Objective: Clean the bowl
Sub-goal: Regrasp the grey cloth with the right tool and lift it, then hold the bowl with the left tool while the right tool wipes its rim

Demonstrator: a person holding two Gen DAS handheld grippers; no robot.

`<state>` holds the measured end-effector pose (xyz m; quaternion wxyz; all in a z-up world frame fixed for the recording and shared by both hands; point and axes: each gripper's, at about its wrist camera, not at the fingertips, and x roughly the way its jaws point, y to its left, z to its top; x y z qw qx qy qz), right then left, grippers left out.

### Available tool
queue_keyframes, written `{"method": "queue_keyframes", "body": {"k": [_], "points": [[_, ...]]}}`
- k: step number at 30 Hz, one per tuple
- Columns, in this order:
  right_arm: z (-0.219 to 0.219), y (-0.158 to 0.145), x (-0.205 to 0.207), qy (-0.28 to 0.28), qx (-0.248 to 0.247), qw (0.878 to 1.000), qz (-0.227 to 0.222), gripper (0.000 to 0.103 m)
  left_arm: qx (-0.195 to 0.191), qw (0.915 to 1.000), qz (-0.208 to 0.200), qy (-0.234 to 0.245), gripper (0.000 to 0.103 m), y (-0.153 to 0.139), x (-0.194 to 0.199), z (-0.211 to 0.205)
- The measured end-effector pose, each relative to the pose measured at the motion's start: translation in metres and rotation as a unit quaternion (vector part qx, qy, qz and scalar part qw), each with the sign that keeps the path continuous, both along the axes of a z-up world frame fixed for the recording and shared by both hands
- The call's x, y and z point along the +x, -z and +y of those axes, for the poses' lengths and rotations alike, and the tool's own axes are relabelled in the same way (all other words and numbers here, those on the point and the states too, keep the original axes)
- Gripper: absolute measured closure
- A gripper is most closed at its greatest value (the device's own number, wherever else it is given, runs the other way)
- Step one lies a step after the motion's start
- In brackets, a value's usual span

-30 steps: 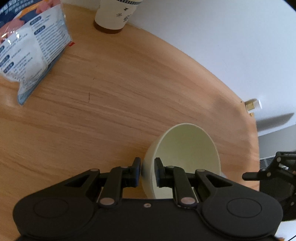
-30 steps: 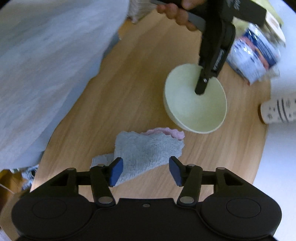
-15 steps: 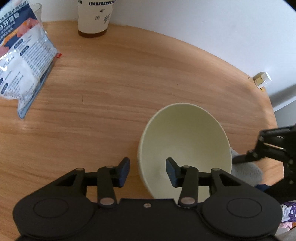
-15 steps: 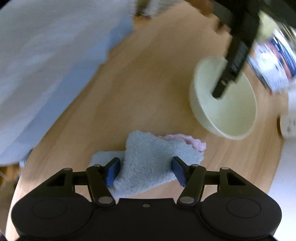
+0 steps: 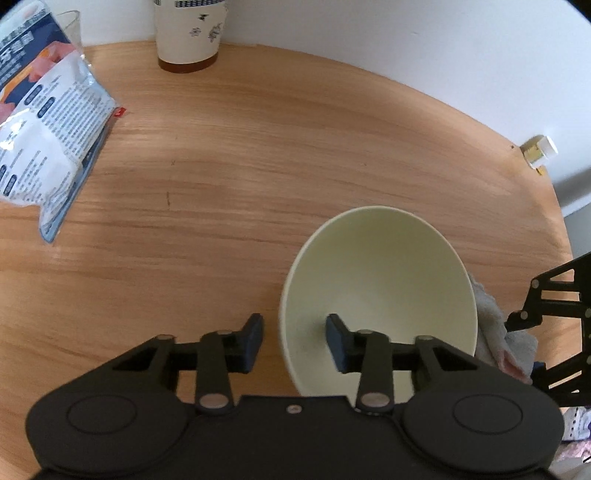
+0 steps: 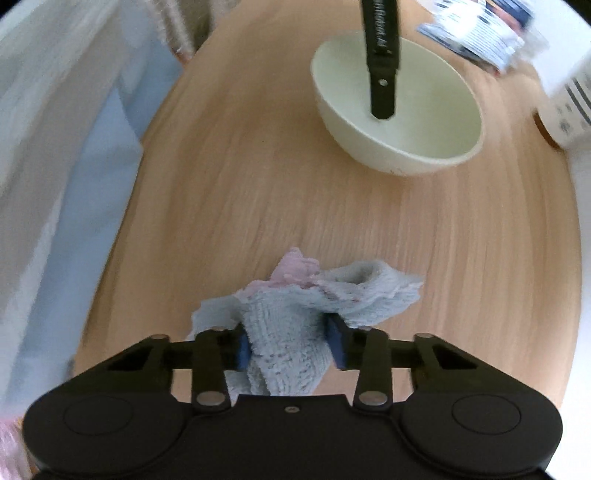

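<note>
On the round wooden table (image 5: pixel 258 177), the left hand-held gripper (image 5: pixel 293 341) is closing astride the pale green bowl's (image 5: pixel 380 280) rim to steady it; lower centre, the right hand-held gripper (image 6: pixel 290 345) is closing on the blue-pink terry cloth (image 6: pixel 295 325) for wiping.

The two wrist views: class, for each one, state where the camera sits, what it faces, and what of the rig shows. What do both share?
Left wrist: sits on the left claw, facing steeply down at the bowl; its closing fingers straddle the near rim.
Right wrist: sits on the right claw, facing down at the table; its fingers close on the cloth.
Shared: bowl, cloth, table, paper cup, printed packet; each shows the other claw.
</note>
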<state>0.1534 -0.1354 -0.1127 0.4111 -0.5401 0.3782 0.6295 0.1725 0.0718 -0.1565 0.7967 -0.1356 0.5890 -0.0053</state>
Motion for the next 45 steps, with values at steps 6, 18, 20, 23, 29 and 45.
{"method": "queue_keyframes", "body": {"k": [6,18,20,23,29,45], "points": [[-0.012,-0.006,0.004,0.127,0.014,0.992,0.012,0.076,-0.01,0.9998,-0.002,0.018,0.079,0.0,0.0,0.004],[-0.06,-0.055,0.029,0.581,0.183,0.78,0.145,0.076,-0.088,0.996,0.013,-0.006,0.092,0.003,-0.007,0.036],[-0.073,-0.048,0.018,0.662,0.219,0.696,0.173,0.076,-0.097,0.9951,0.02,-0.002,0.092,0.006,-0.011,0.038],[-0.07,-0.038,0.021,0.745,0.235,0.593,0.195,0.076,-0.101,0.9945,0.026,0.003,0.092,0.006,-0.015,0.041],[-0.063,-0.004,0.034,0.817,0.242,0.47,0.23,0.076,-0.097,0.9948,0.026,0.02,0.091,0.005,-0.019,0.04],[-0.025,0.042,0.038,0.81,0.169,0.515,0.224,0.074,-0.059,0.994,0.023,0.09,0.086,-0.003,-0.043,0.033]]}}
